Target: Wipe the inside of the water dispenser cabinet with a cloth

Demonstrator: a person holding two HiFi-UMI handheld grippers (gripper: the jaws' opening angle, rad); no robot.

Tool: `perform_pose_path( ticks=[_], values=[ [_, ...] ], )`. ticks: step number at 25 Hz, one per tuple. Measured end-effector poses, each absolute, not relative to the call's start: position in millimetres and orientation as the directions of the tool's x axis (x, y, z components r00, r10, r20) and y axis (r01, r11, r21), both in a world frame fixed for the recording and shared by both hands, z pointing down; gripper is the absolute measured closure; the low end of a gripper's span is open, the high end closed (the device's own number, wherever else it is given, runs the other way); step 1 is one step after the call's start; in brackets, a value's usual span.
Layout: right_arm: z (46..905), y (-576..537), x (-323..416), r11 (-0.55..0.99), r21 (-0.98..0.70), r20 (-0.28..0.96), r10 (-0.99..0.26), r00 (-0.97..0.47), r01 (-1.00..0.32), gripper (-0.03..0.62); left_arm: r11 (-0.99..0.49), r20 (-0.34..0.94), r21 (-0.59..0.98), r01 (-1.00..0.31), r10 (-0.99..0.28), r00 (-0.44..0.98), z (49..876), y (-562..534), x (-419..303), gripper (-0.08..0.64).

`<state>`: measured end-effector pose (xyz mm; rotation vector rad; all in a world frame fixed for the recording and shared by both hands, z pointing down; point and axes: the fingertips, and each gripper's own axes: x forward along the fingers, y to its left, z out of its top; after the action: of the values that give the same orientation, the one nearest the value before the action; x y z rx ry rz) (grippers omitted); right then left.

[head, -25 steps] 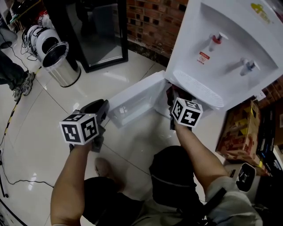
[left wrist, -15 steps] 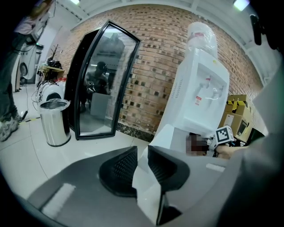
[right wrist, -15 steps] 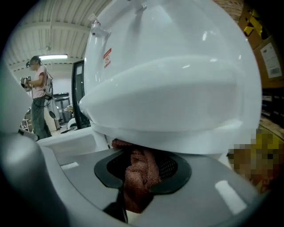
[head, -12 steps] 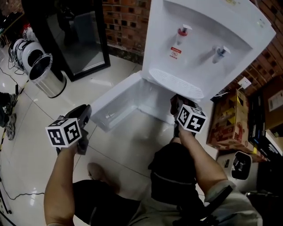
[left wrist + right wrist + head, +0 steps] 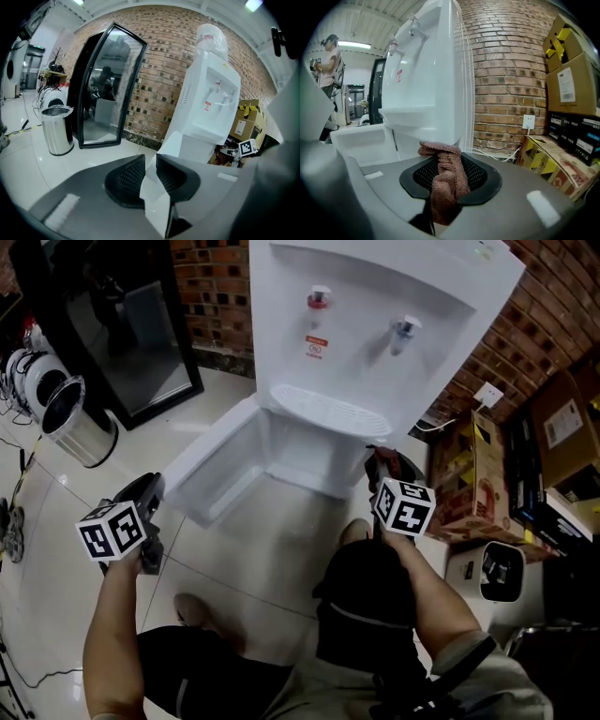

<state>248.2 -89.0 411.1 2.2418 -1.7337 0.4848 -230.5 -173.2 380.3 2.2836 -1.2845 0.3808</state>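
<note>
**Obs.** Dispenser (image 5: 375,343) stood against brick wall (image 5: 506,84). Lower cabinet (image 5: 305,451) was open, door (image 5: 211,470) swung out to the left. Interior looked white and bare; no dirt could be made out from head view.

**R hand-held gripper** (image 5: 446,161): clenched on cloth (image 5: 447,180), reddish-brown, waffle-like weave. Cloth was pinched approx. mid-length: a bunched lump rose above the jaws and a tail hung below betw. them. Gripper was outside the cabinet, off the dispenser's right front corner. It was aimed along the side wall toward a socket (image 5: 528,121) and boxes (image 5: 487,474). Cloth touched nothing but the jaws.

**L hand-held gripper** (image 5: 149,164): jaws nearly together, pinching a thin white piece (image 5: 157,201), folded or creased; paper vs. plastic not clear. It was held well left of the door, over the floor (image 5: 262,559), not touching the door.

**Handling est.** Cloth prob. light, soft, limp. It should conform to cabinet corners, but will bunch and could drag out of the jaws if it snags on a ledge. Current hold seemed adequate: deep in the pads, w/ the lump forward as wiping face. Hard jaw tips sat close behind that lump, so light pressure advisable on the plastic walls. Tail may trail over the door sill.

**Status:** wiping not under way at this moment; R needs to swing left into the opening.
</note>
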Motion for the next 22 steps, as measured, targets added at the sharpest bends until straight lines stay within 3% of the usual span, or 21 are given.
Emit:
perform_pose_path(
  ticks=[7,14,22],
  values=[
    [448.7,-100.2,248.3,-0.246,0.036,0.478,-0.847,0.233,-0.969,0.459,-0.451,0.465,0.259,-0.854,-0.717,0.52,378.5,-170.9,-227.3,0.488],
    [539.4,-102.5,251.0,-0.21,0.078,0.625,-0.751,0.212,-0.975,0.459,-0.483,0.497,0.201,-0.852,-0.699,0.514,374.7,-167.3,-219.5,0.52],
    [627.1,-114.3,243.9,-0.151,0.068,0.735,-0.661,0.152,-0.986,0.457,-0.572,0.539,0.275,-0.773,-0.574,0.616,372.9,-133.1,-192.5,0.526]
  ],
)
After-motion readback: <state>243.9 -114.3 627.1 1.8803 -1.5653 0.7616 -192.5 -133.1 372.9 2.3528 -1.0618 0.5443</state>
